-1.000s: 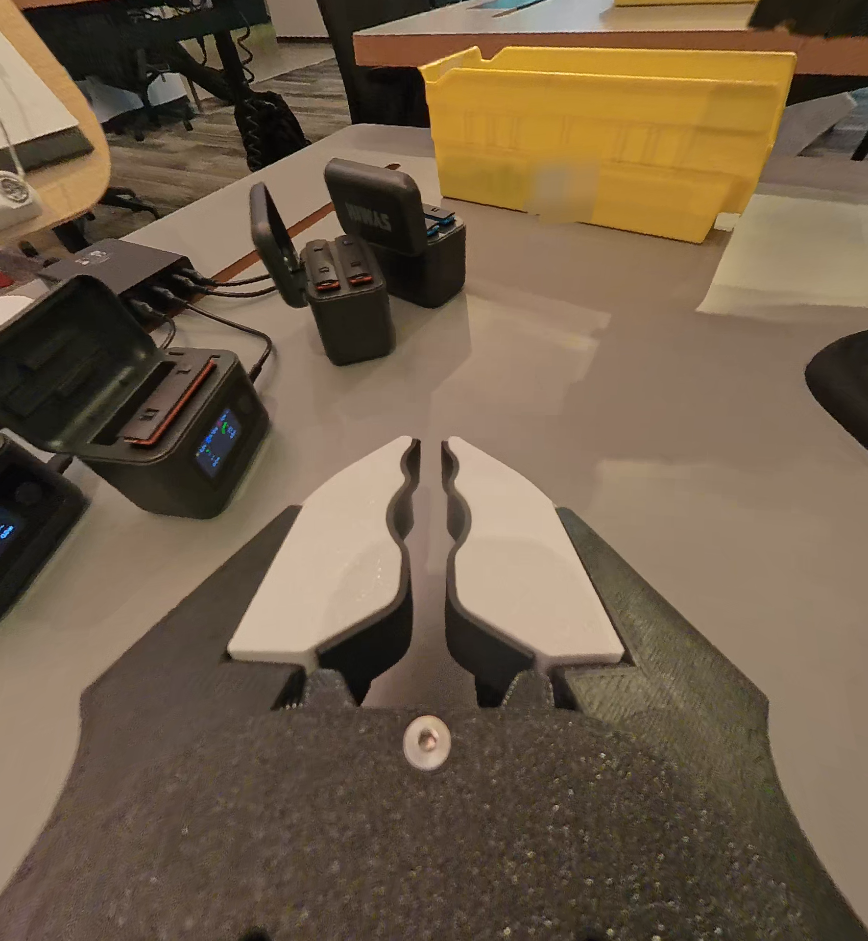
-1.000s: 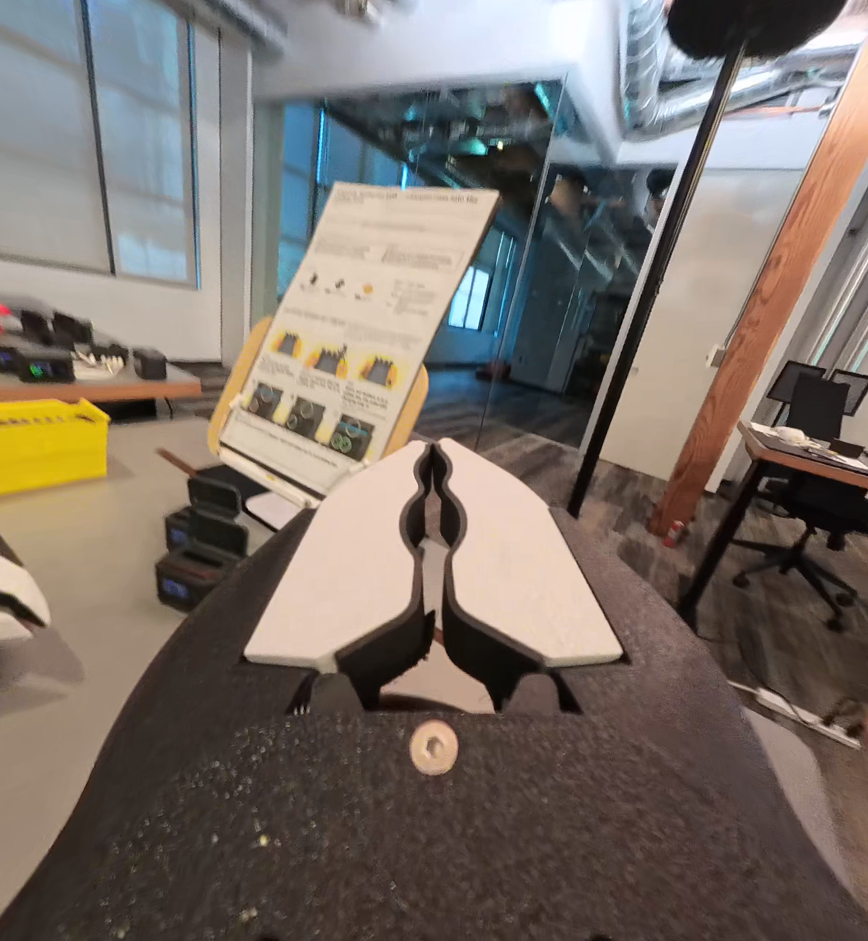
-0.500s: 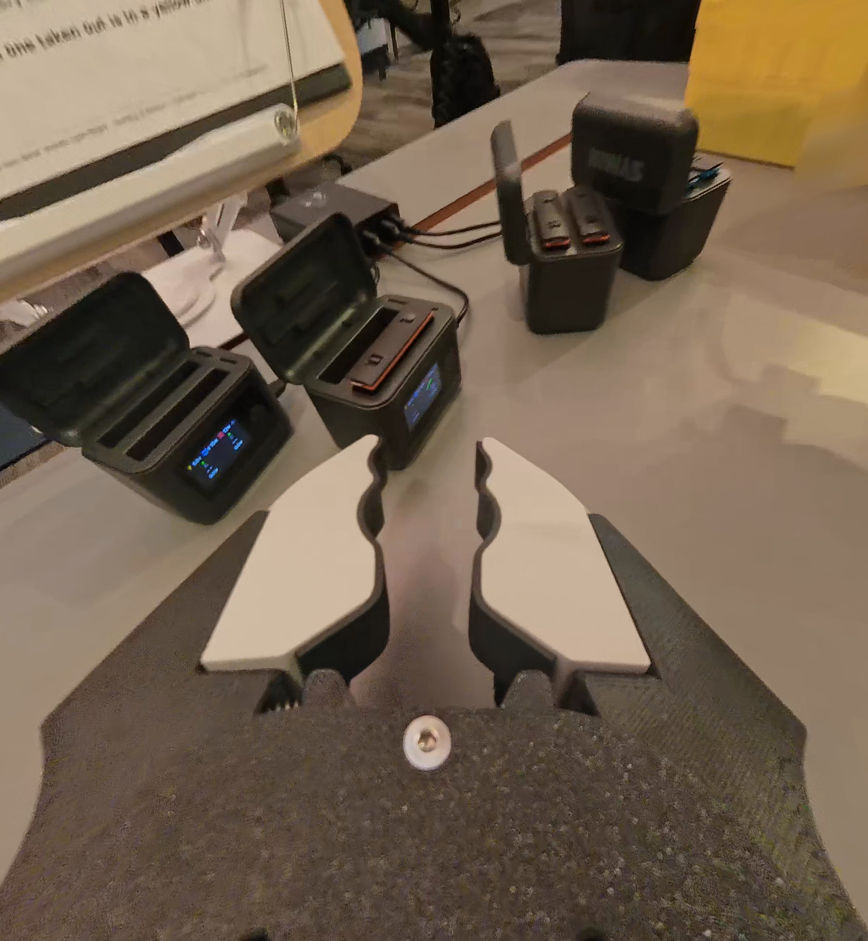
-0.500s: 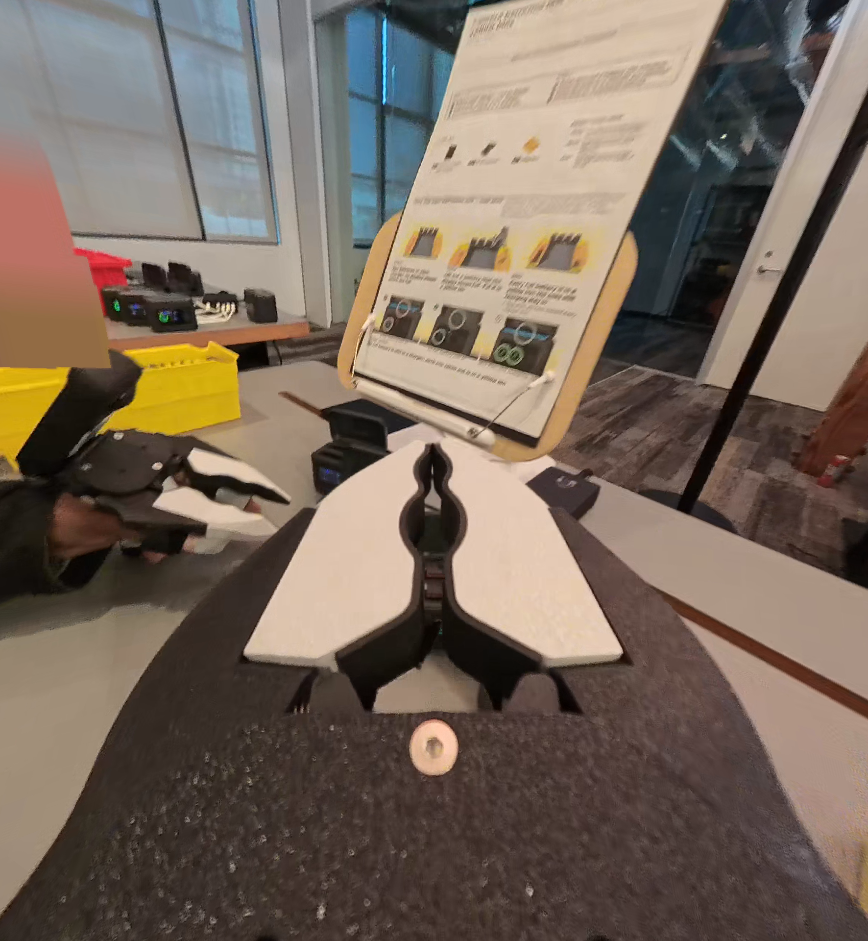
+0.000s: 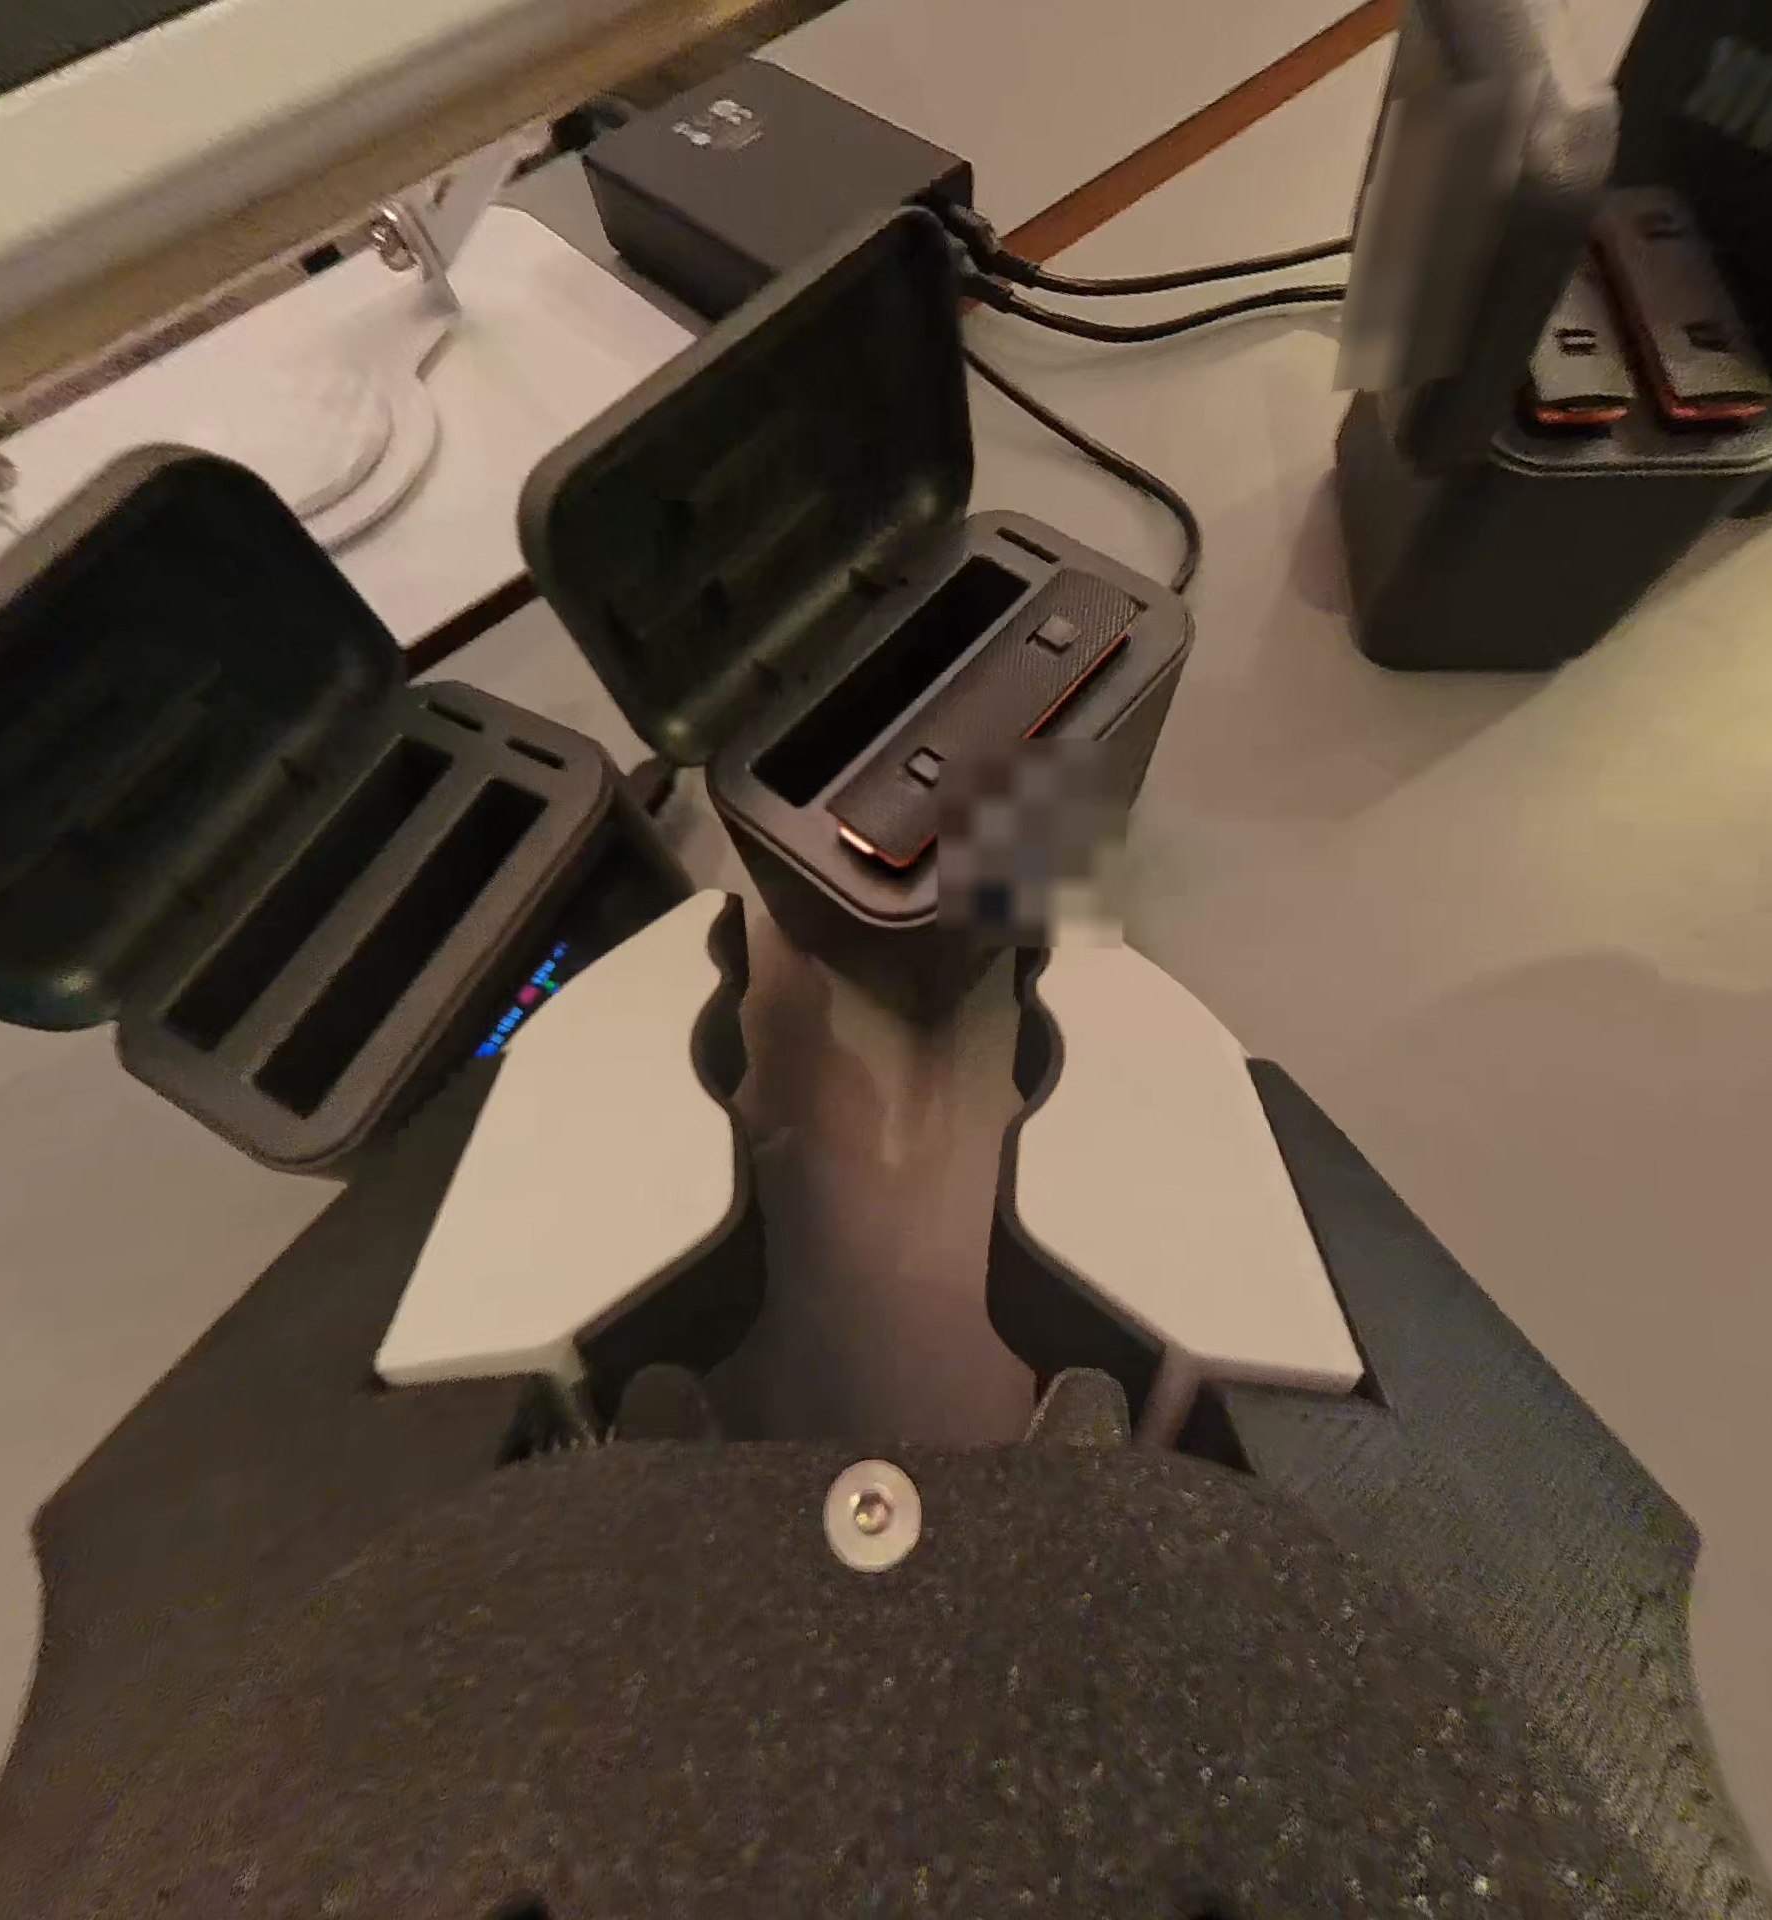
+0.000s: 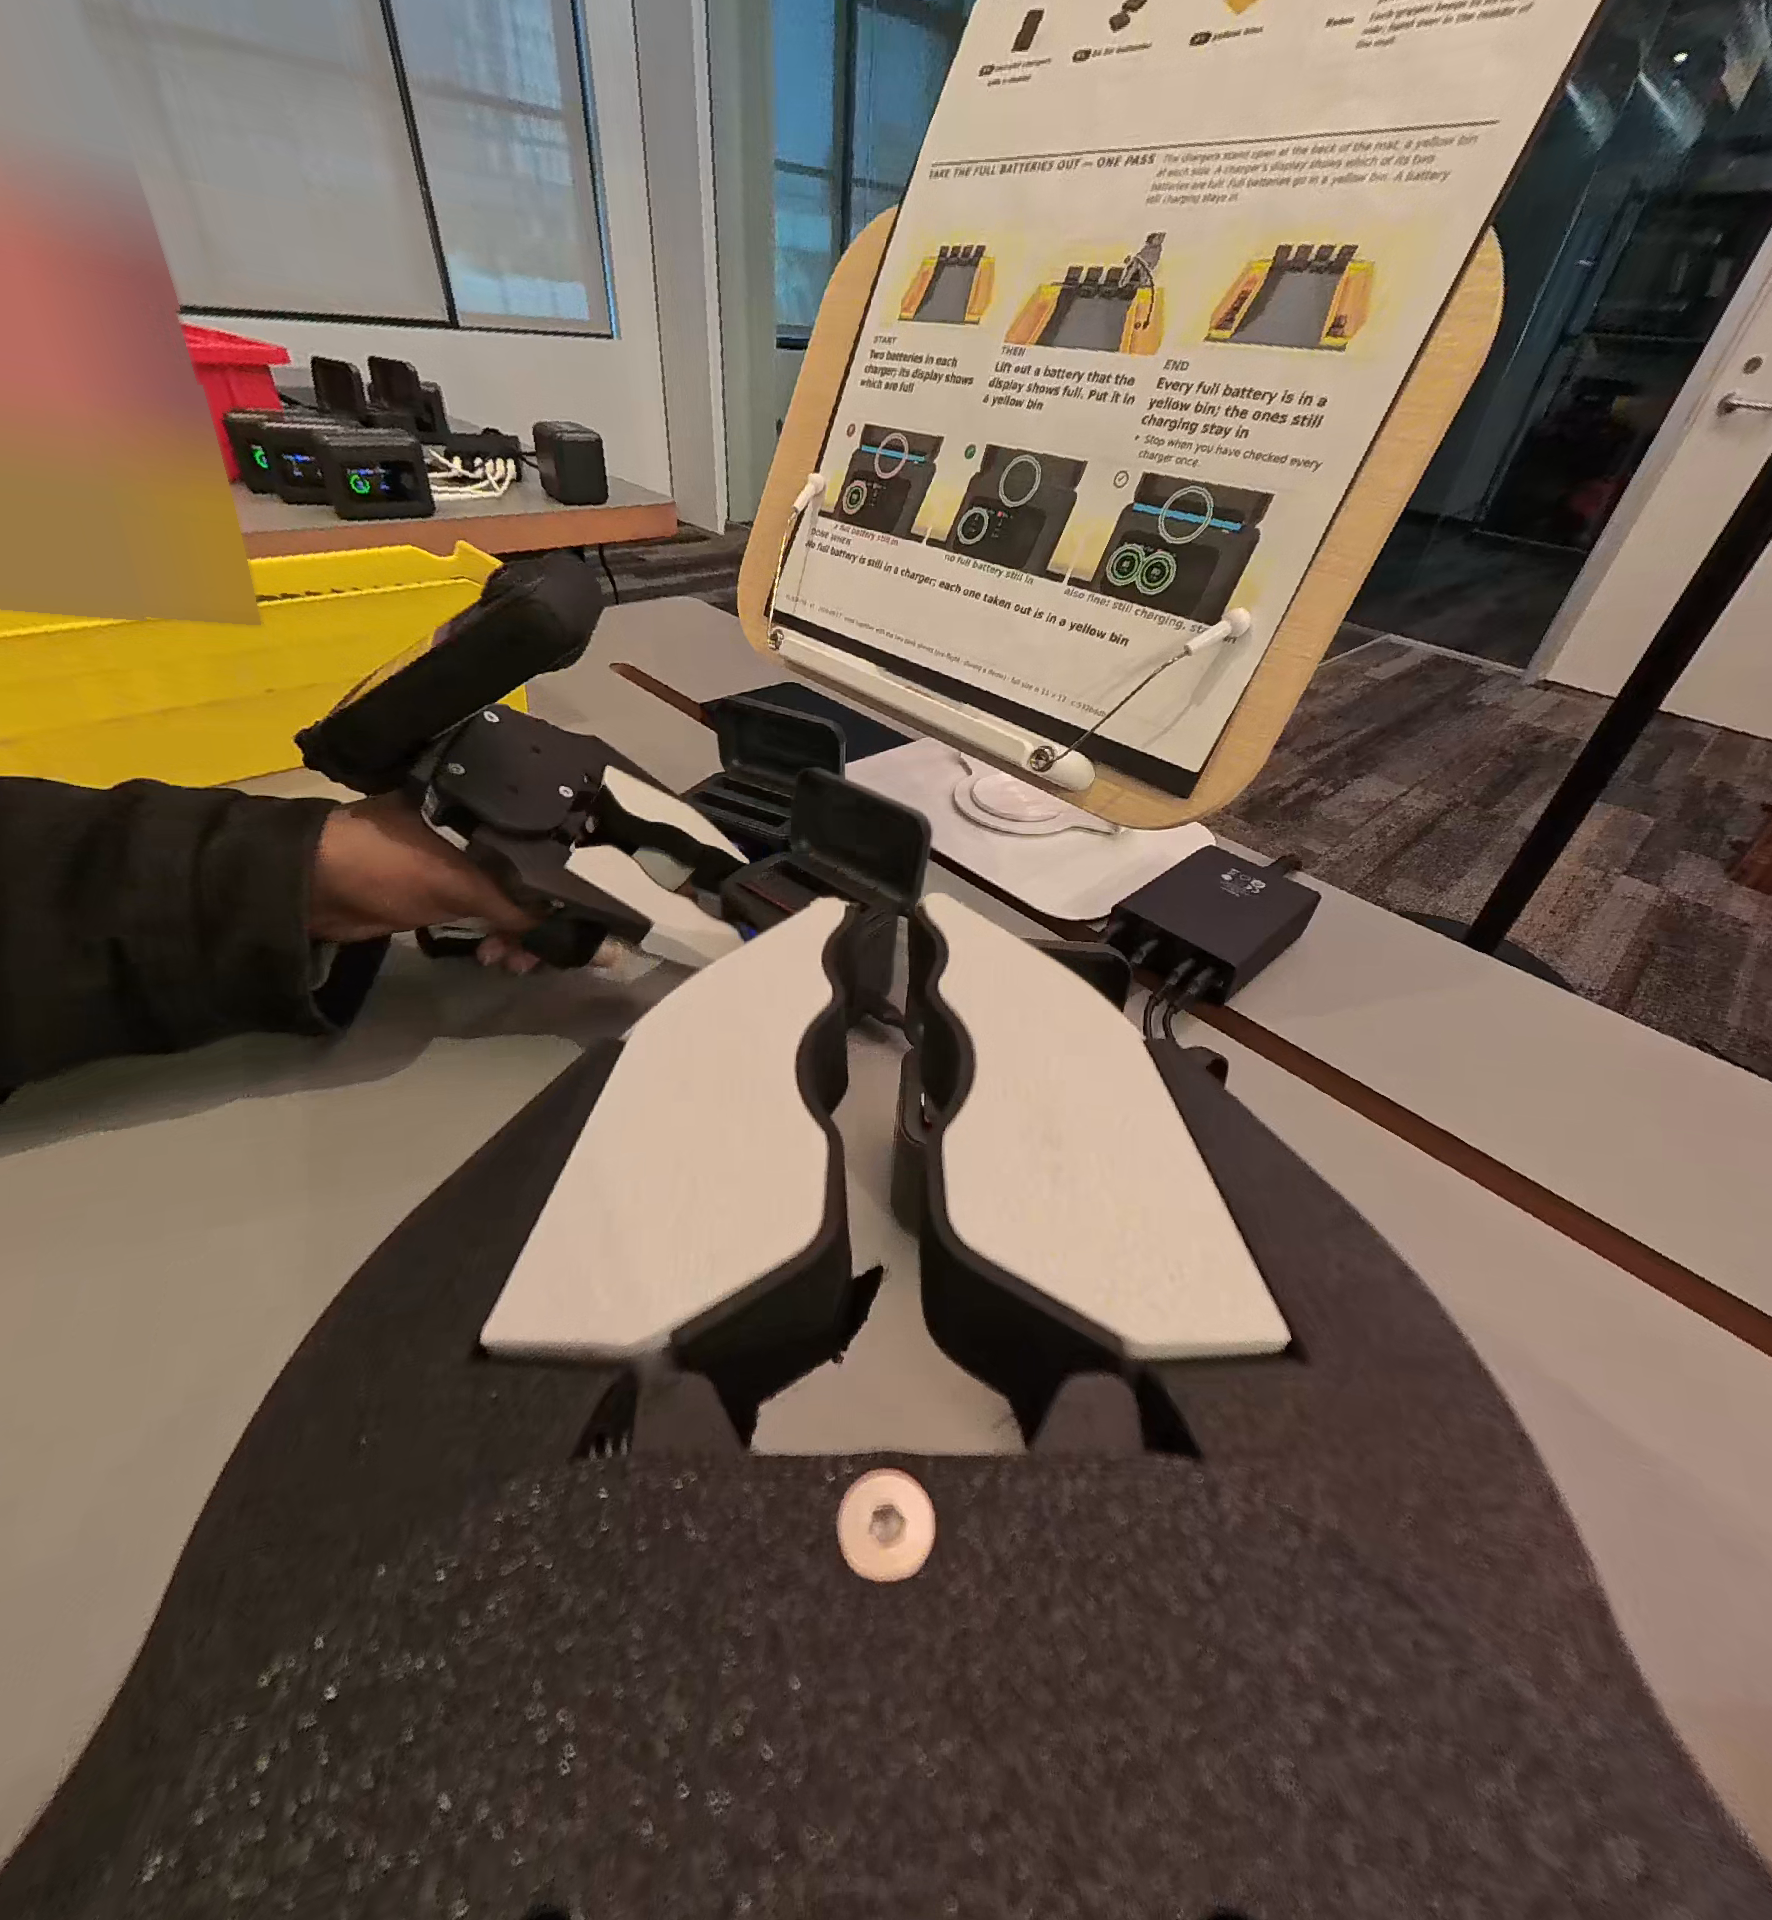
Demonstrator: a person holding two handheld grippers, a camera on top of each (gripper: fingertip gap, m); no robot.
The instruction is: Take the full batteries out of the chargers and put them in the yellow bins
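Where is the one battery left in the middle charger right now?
In the left wrist view the battery sits in the middle charger's right-hand slot, just ahead of the open left gripper.

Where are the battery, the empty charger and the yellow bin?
battery (image 5: 975,727), left wrist view, its textured top.
empty charger (image 5: 362,935), left wrist view, rim between its slots.
yellow bin (image 6: 186,675), right wrist view, its front wall.

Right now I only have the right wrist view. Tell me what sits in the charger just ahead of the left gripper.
Observer: That middle charger holds one battery in the slot away from its lid; the slot by the lid is empty.
Operator: Check the charger to its left.
Observer: The left charger is open and both slots are empty.
Operator: Now the one to the right.
Observer: The right charger holds two batteries side by side.
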